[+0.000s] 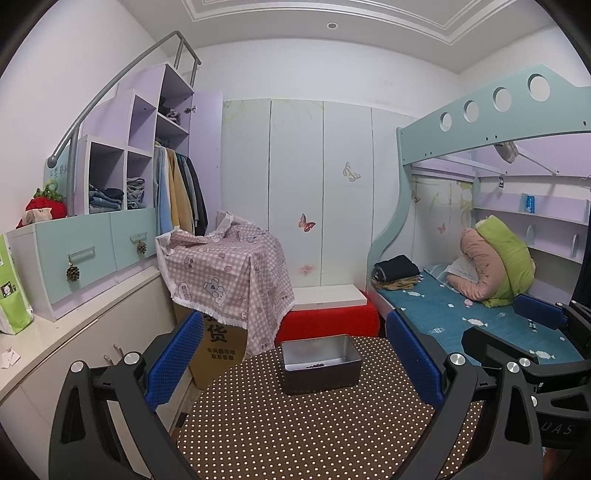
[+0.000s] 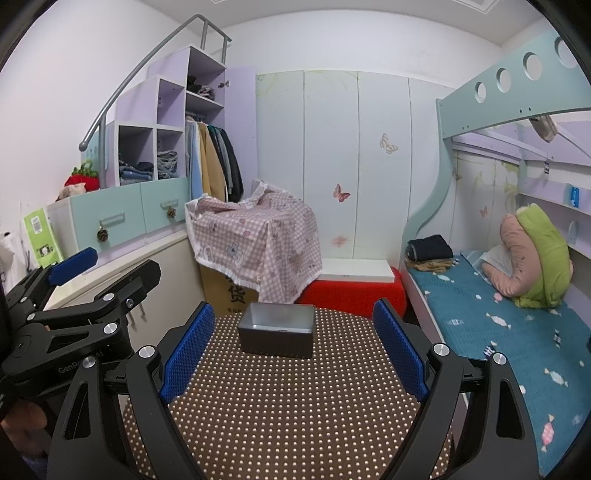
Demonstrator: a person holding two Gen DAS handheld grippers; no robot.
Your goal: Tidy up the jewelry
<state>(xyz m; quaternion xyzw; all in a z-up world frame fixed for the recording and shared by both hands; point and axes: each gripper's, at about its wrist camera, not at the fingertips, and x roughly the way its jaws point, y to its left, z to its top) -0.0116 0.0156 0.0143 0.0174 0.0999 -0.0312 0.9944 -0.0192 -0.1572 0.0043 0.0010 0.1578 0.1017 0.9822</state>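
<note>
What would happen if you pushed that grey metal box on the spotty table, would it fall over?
Probably not. The metal box looks low and wide with a flat bottom, so it would likely slide on the dotted tablecloth rather than tip. It looks thin-walled, so probably light. The dark beads inside might roll and rattle.

Bright, even room light, both views sharp.
A recessed ceiling lamp (image 1: 331,25) glows overhead; shadows are soft and glare is slight. Fisheye bends the walls, with dark vignette in every corner and mild softness at the rims.
</note>
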